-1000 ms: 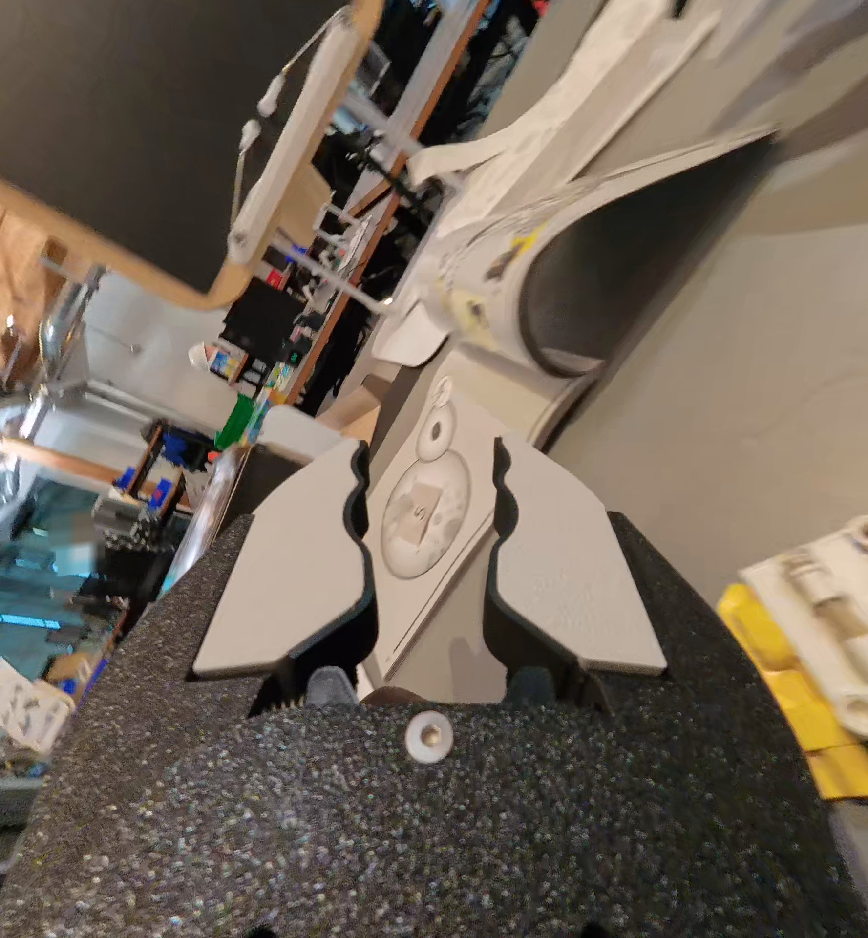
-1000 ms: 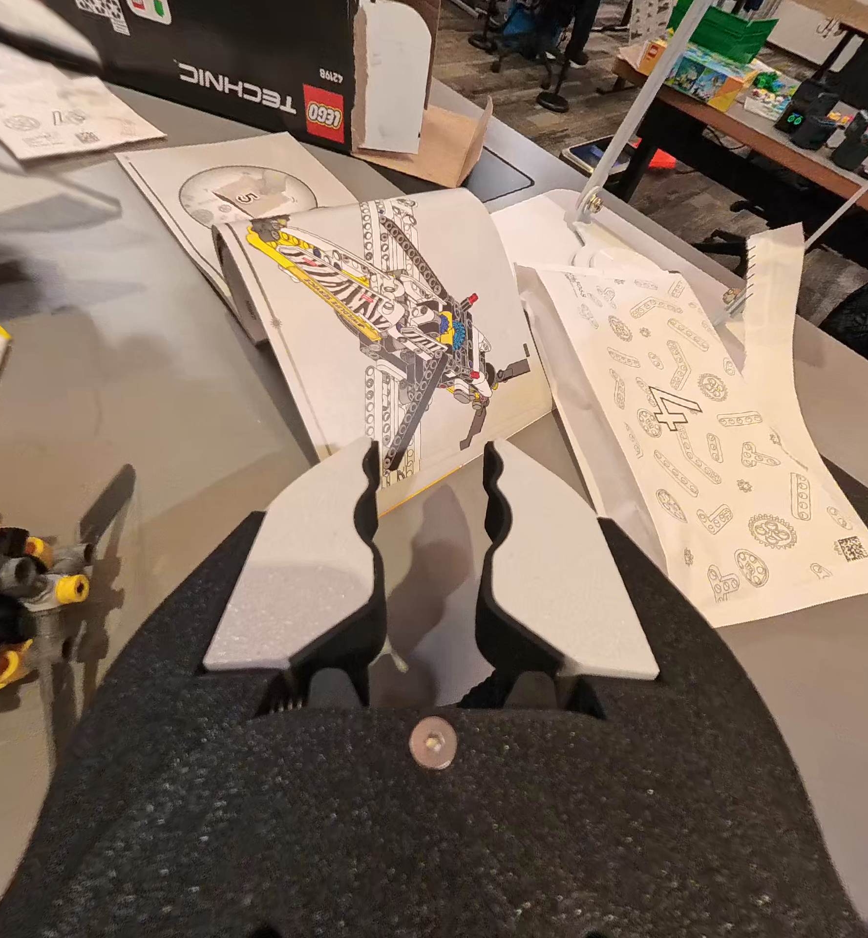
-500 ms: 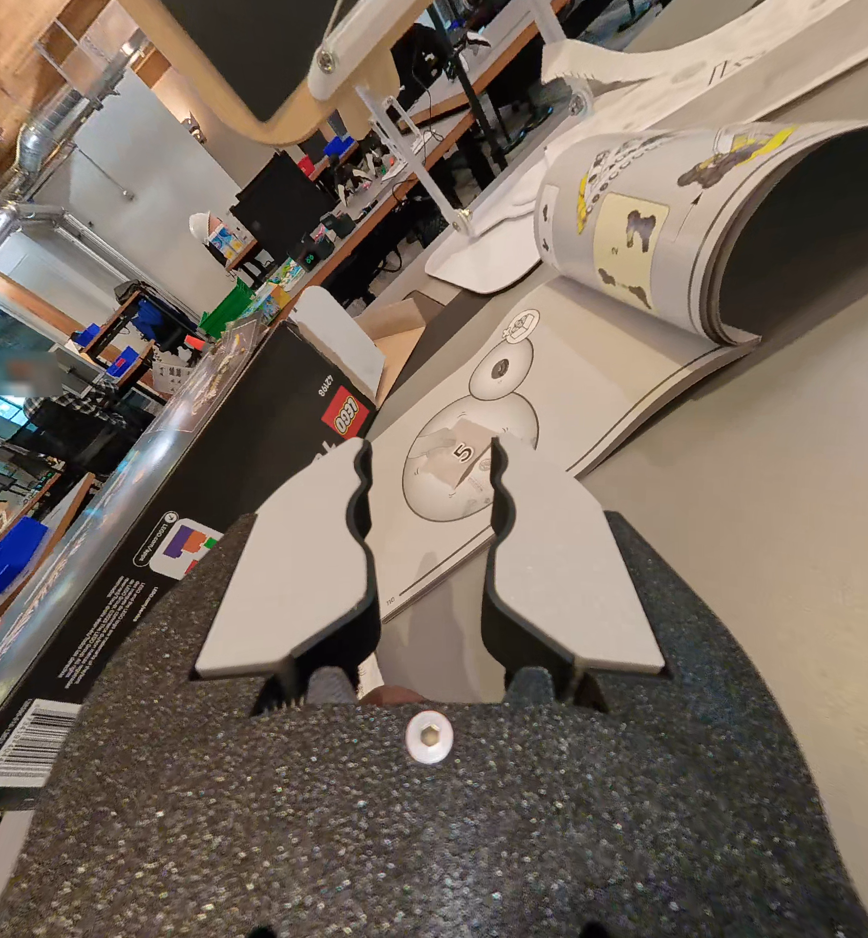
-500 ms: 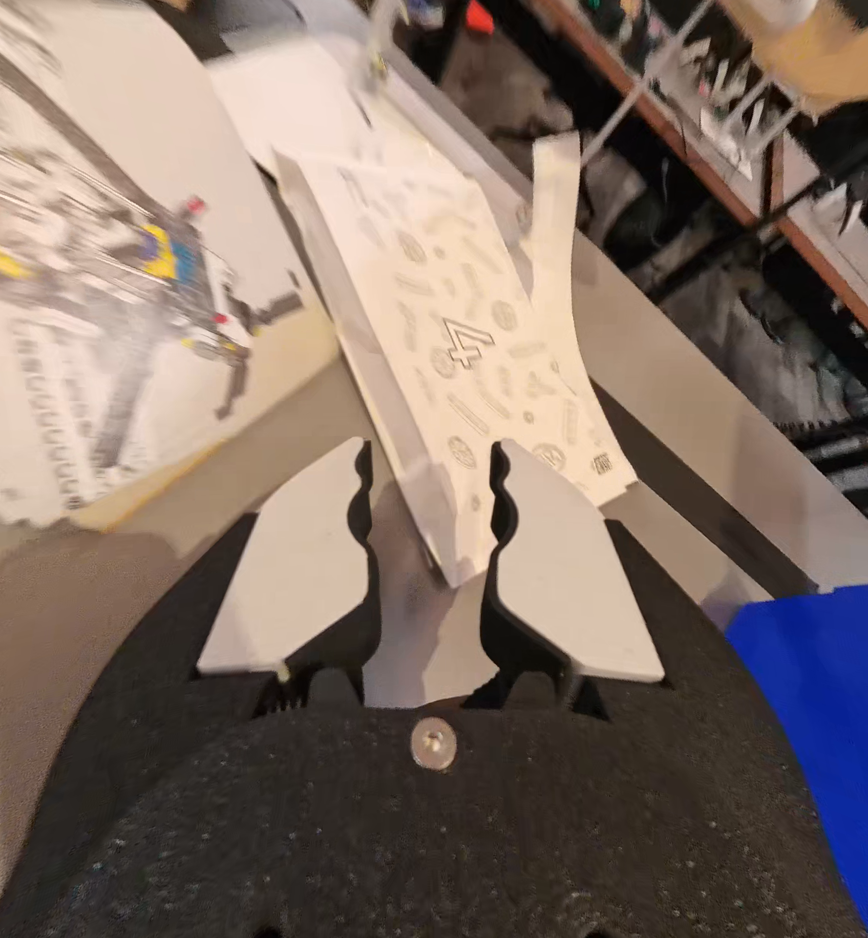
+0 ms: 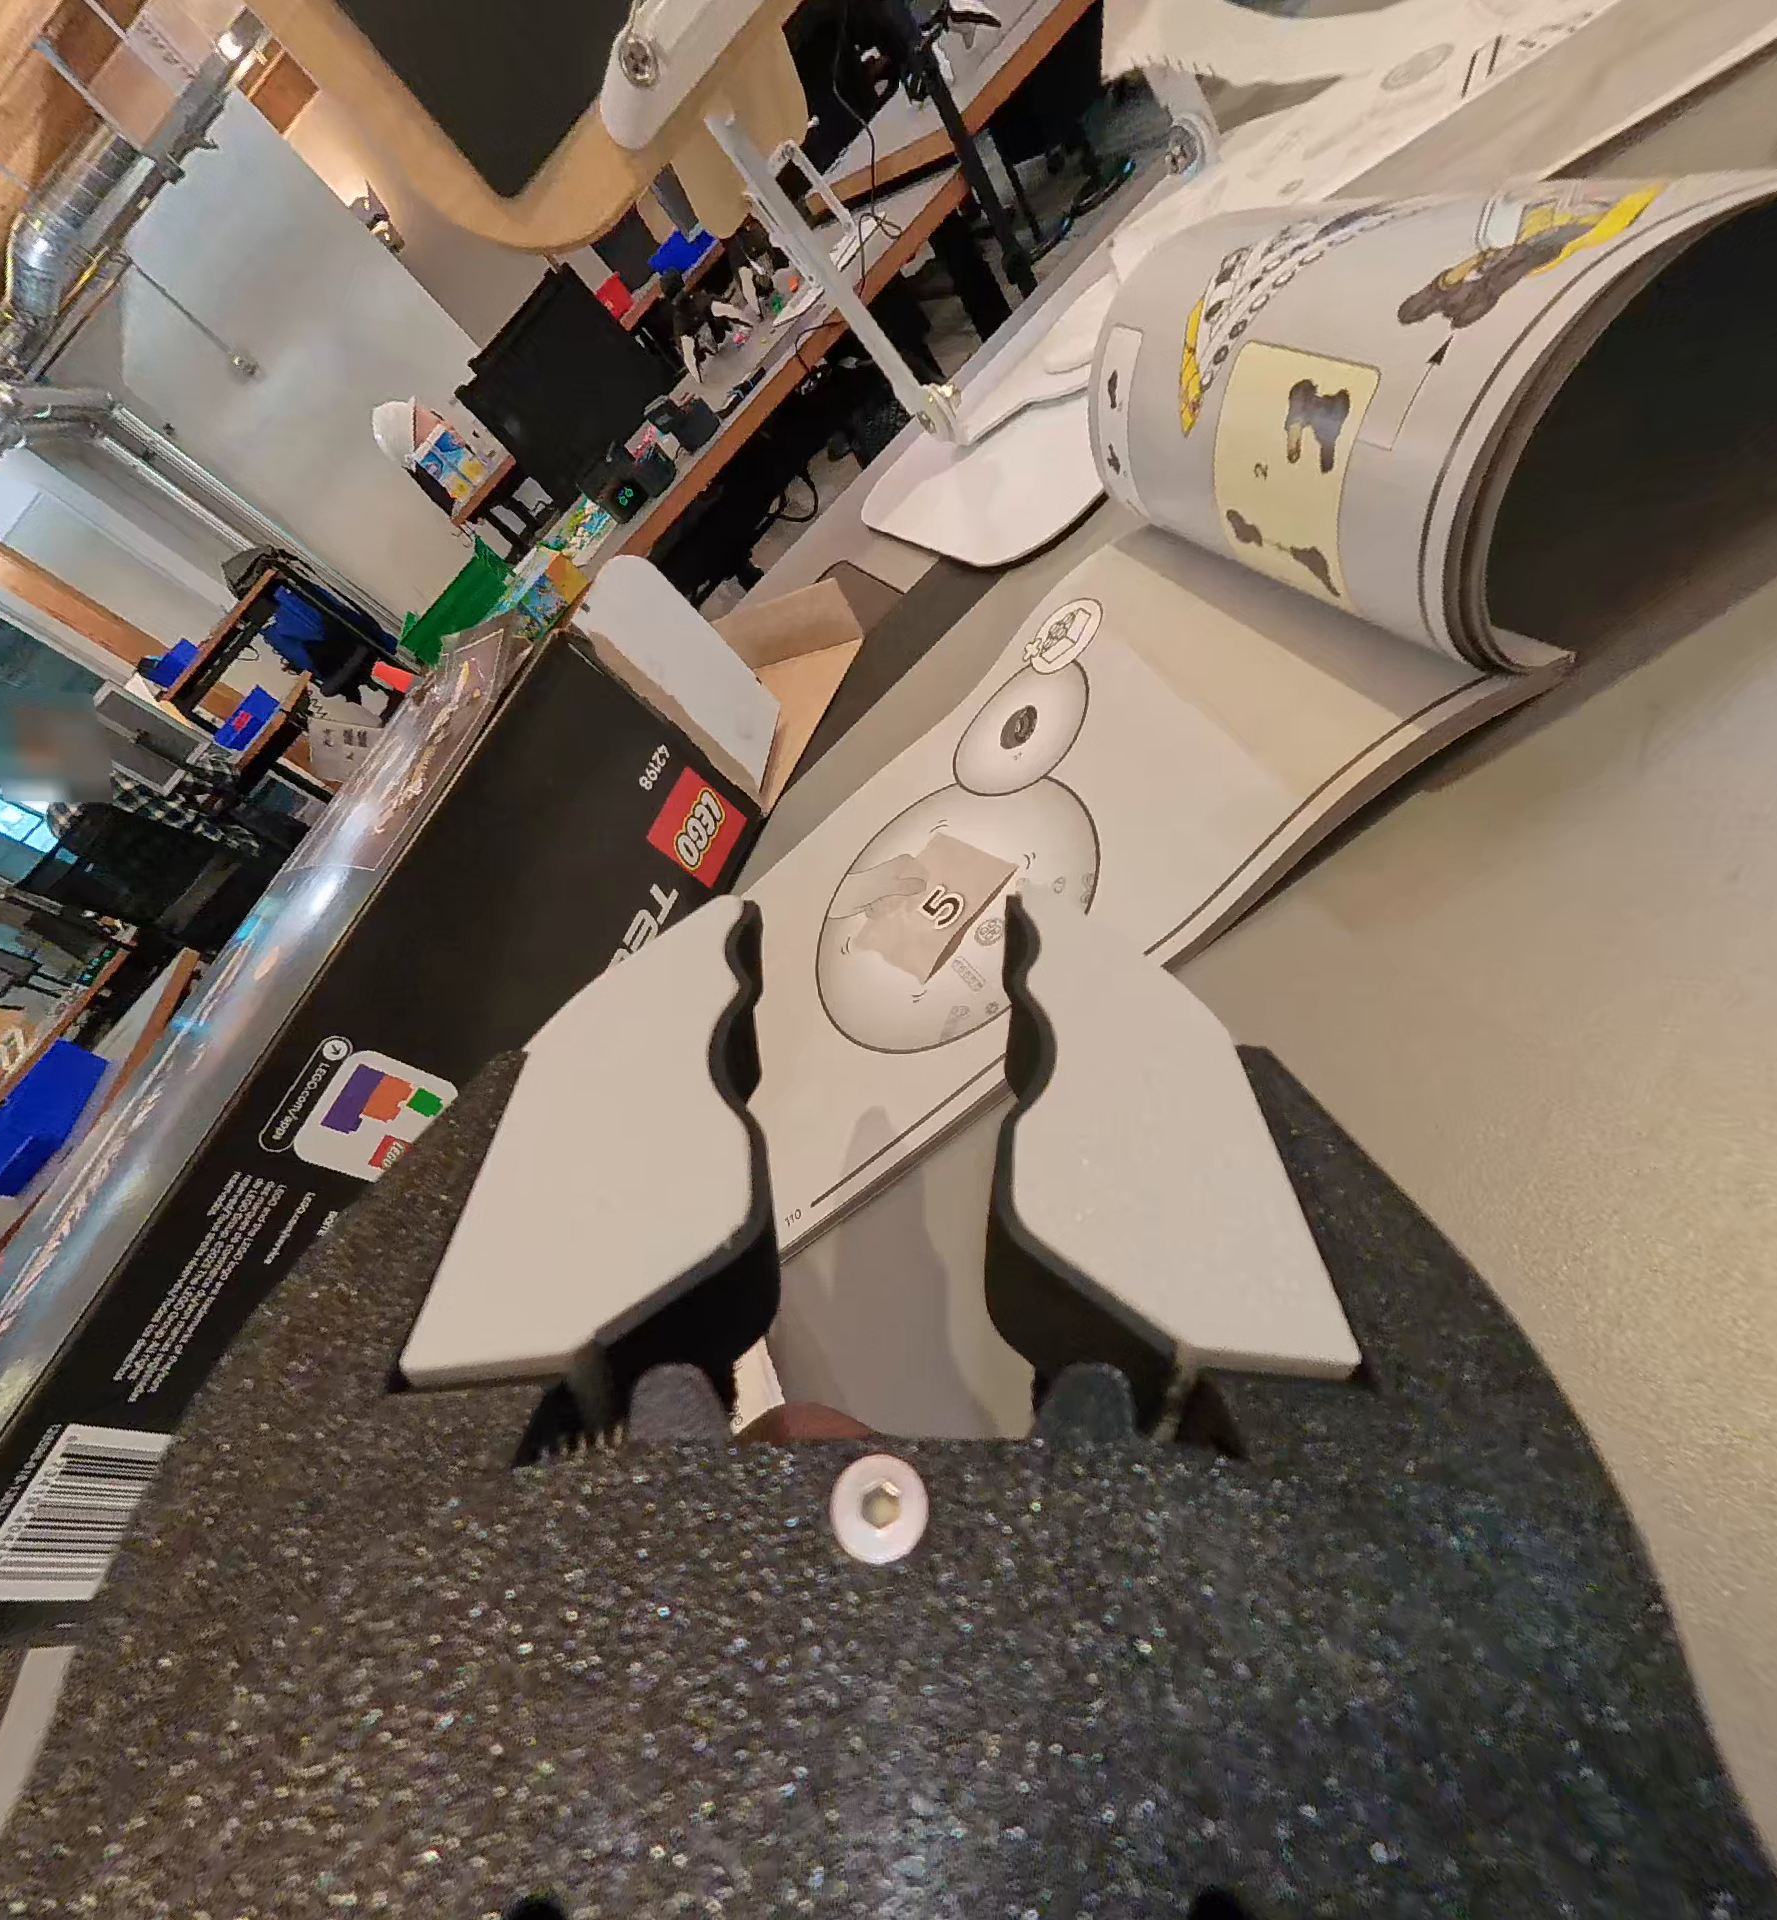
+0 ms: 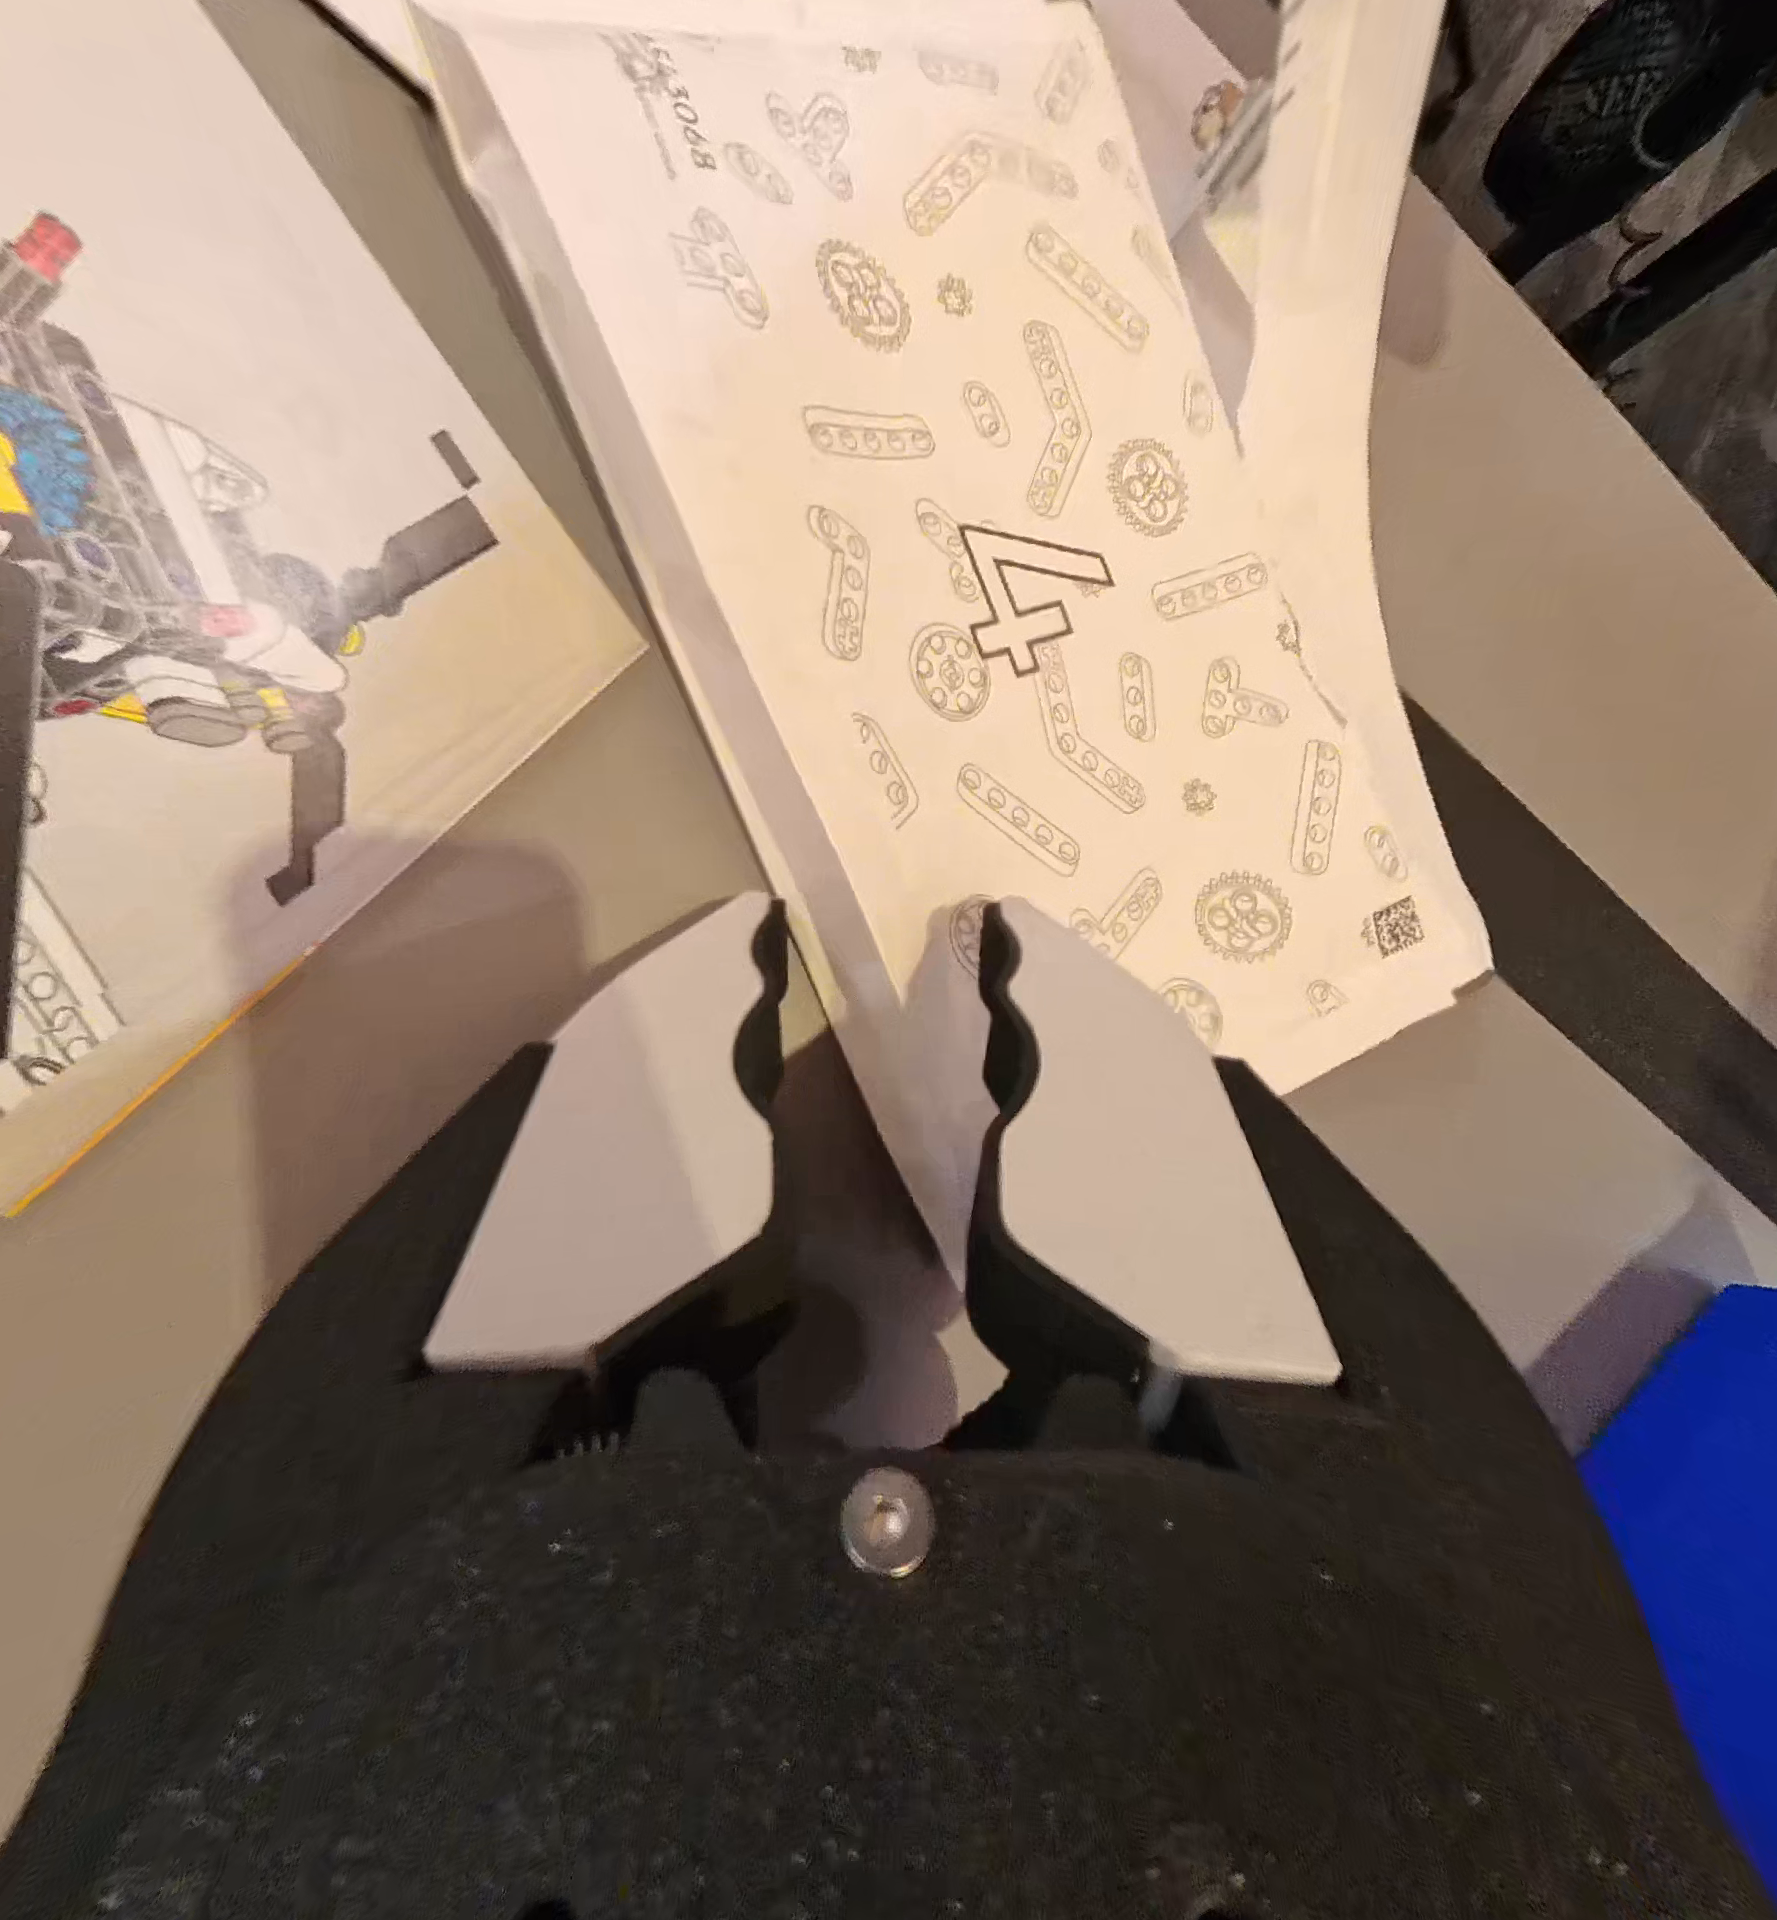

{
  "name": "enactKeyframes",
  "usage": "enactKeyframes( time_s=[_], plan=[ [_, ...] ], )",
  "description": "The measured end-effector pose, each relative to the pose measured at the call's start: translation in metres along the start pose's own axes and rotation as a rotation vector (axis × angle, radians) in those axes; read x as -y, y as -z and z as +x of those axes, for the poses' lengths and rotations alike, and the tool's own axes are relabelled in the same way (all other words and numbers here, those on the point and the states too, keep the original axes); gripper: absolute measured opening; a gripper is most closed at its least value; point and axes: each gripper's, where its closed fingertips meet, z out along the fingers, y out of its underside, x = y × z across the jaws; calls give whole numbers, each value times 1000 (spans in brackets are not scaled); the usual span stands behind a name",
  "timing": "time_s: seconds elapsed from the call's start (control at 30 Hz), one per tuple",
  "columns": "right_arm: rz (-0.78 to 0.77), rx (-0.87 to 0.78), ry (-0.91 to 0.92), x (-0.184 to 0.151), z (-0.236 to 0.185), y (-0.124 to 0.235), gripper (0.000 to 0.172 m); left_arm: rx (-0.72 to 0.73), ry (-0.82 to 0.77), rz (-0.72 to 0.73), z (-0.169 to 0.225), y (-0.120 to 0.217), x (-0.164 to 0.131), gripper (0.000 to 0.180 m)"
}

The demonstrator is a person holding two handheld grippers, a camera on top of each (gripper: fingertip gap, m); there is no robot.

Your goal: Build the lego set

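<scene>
Hovering low over the grey counter, my left claw stands apart with nothing between its fingers; through the gap shows the near corner of an open booklet. The booklet's bottom edge runs just ahead of my fingertips, and its right-hand pages curl up into a roll. A black box lies close along my left side, its long wall hemming that flank; its open flap stands at the far end. To my right the counter lies bare and wide. Beyond the booklet a white lamp base sits on the counter.

My right claw is likewise apart, fingers not pressing anything. A white paper bag printed with part outlines lies ahead: its left edge runs down into the gap between my fingers, and my right fingertip overlaps its lower part; whether it touches the paper I cannot tell. The bag's lower right corner reaches near the counter's edge, past which the floor is dark. A blue thing shows at lower right. To my left a strip of bare counter separates the bag from a picture page, whose lower corner points toward my left finger.
</scene>
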Motion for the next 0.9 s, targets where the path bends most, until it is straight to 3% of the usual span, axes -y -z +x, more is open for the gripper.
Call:
enactKeyframes(
  time_s=[0.17,0.2,0.67,0.9],
  plan=[
    [11,-76,31,-2,-2,3,20,8,-28,-8,2,0,-1,44],
    [19,-96,32,-1,-1,5,2,9,-31,-8,2,0,-1,44],
    [237,-238,25,38,16,70,0,5,-19,-8,0,2,1,44],
    [415,-24,-182,68,17,144,0,1,-9,-30,0,1,-2,44]
  ],
)
